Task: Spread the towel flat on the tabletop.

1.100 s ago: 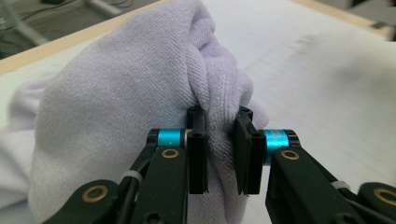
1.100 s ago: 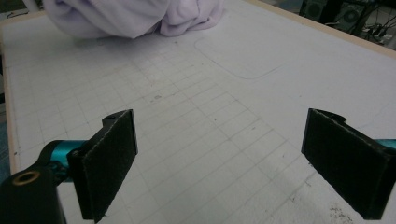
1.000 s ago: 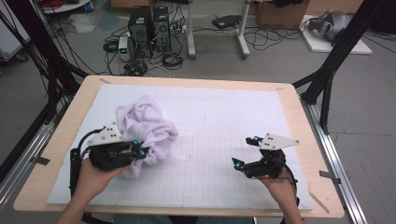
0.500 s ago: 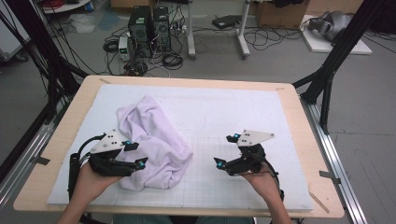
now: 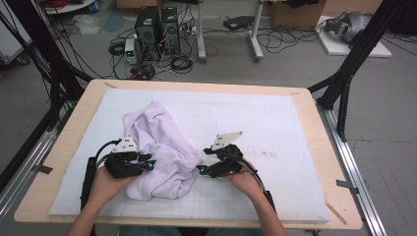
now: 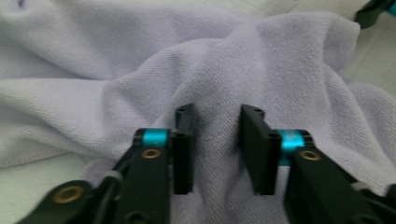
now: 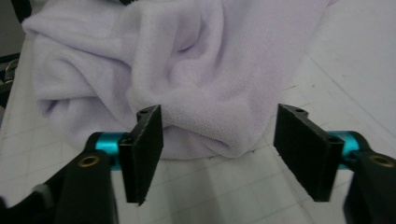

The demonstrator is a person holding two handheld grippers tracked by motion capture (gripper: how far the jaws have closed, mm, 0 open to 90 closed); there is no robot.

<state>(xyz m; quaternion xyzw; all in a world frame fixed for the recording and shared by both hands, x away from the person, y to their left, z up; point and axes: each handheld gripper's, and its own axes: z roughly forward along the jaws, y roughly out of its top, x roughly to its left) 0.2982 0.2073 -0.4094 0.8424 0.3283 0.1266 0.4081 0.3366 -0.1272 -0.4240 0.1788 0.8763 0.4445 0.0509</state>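
Note:
A pale lilac towel [image 5: 162, 142] lies crumpled on the left half of the white gridded mat [image 5: 285, 123]. My left gripper [image 5: 147, 164] is at the towel's near left side. In the left gripper view its jaws have just been closing, and the left gripper [image 6: 217, 126] now pinches a raised fold of the towel [image 6: 140, 70]. My right gripper [image 5: 200, 170] is at the towel's near right edge. Its jaws have just been closing too, but the right gripper [image 7: 219, 121] still stands wide, with the towel's rolled edge [image 7: 201, 79] between the pads and untouched.
The mat lies on a wooden tabletop [image 5: 314, 105] with metal rails along both sides. Black frame legs [image 5: 344, 83] stand at the far corners. Computer towers [image 5: 157, 24] and cables are on the floor beyond the table. Bare mat stretches to the right of the towel.
The towel, earlier bunched up high in the left gripper, has dropped and spread toward the near edge. The left hand sank with it. The right hand moved left up to the towel.

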